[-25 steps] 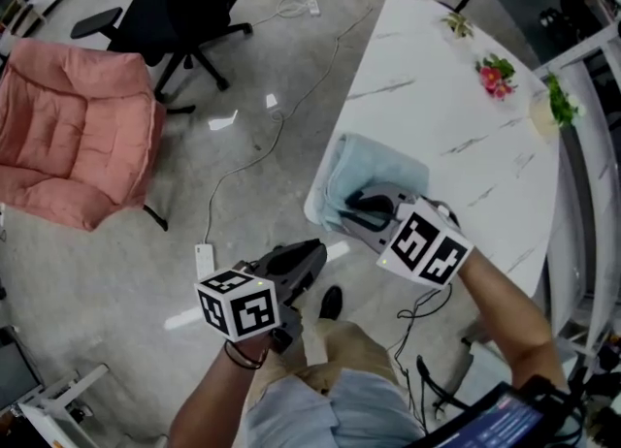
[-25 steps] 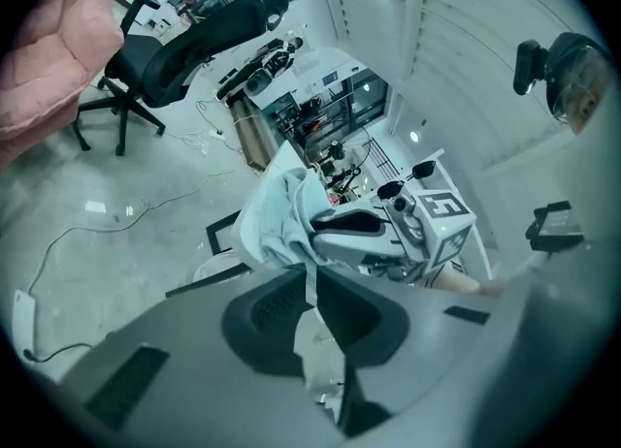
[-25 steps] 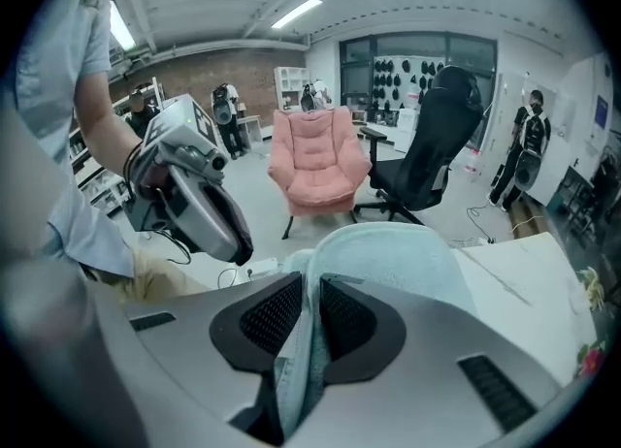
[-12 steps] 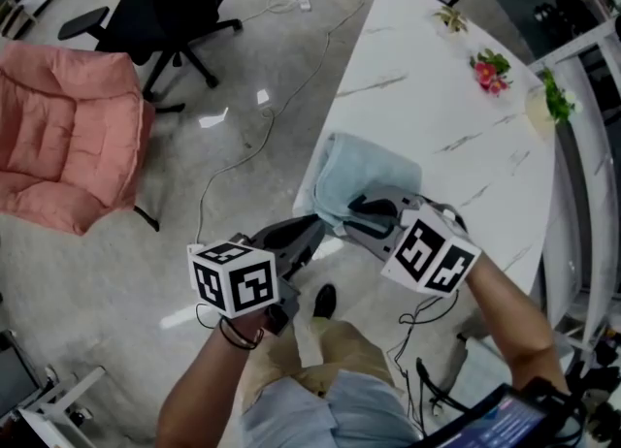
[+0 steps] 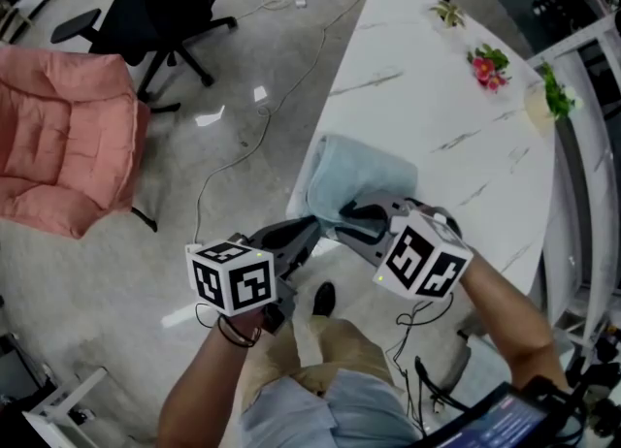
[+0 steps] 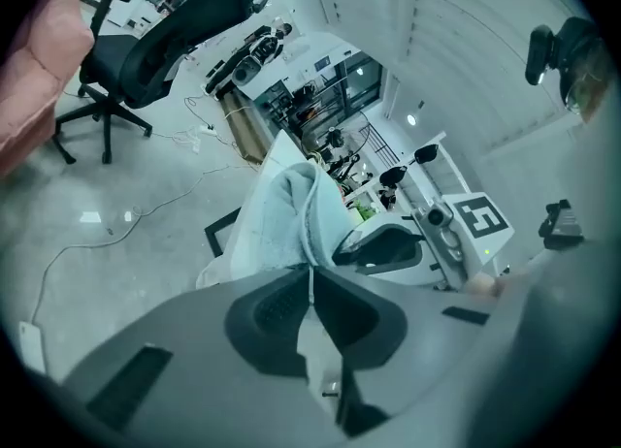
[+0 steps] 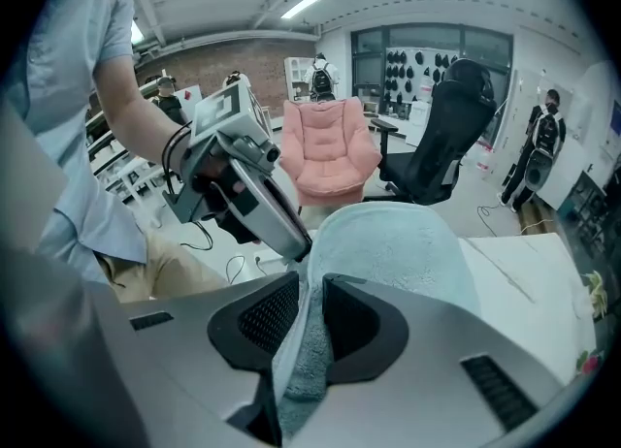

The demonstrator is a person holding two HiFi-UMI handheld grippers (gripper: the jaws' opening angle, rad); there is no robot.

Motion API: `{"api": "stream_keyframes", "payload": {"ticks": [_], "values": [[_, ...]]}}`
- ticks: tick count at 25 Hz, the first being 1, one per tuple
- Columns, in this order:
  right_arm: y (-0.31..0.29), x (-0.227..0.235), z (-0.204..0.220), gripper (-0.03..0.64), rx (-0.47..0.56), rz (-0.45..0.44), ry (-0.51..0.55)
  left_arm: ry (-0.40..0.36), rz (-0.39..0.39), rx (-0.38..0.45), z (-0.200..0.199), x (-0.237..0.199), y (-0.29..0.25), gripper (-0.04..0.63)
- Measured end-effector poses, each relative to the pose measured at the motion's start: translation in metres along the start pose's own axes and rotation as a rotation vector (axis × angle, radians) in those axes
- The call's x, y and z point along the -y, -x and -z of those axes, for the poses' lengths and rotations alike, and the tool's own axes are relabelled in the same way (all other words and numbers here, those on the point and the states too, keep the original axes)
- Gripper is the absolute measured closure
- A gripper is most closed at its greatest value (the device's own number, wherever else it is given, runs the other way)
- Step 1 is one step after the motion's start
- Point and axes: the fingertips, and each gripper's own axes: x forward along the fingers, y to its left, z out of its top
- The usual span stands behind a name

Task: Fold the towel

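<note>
Left tool (image 5: 312, 227) sits off the counter's (image 5: 437, 97) near-left corner and points far-right into the towel (image 5: 367, 173). Its jaws have just been closing and are nearly together, pinching a thin hem. The towel is bunched on that near-left corner and looks to spill over the edge. Its bulk lies on the far side of both tools, long axis roughly near-to-far. Right tool (image 5: 347, 213) is just right of the left one, tips almost meeting. Its jaws have just opened a little, but the pads press on a thick fold. Both holds are close together on the same near edge, neither hand nearer. My guess: spread them along that edge, then carry it far.
</note>
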Motion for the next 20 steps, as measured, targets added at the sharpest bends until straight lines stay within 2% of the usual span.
{"api": "stream_keyframes", "payload": {"ticks": [3,6,11,15,20], "values": [[-0.003,0.001,0.001,0.522,-0.016,0.021,0.037,0.008,-0.004,0.003,0.0,-0.004,0.0,0.582],[-0.005,0.001,0.002,0.578,-0.04,0.039,0.063,0.002,-0.018,0.003,0.0,-0.005,0.0,0.586],[0.018,0.004,-0.015,0.589,0.077,-0.018,-0.089,-0.005,-0.025,0.008,-0.004,-0.007,0.001,0.588],[0.027,-0.002,-0.022,0.589,0.101,-0.046,-0.107,0.0,-0.026,0.014,-0.005,-0.009,0.0,0.588],[0.015,0.003,-0.014,0.584,0.061,0.043,-0.083,0.005,-0.023,0.019,-0.006,-0.008,0.0,0.587]]}}
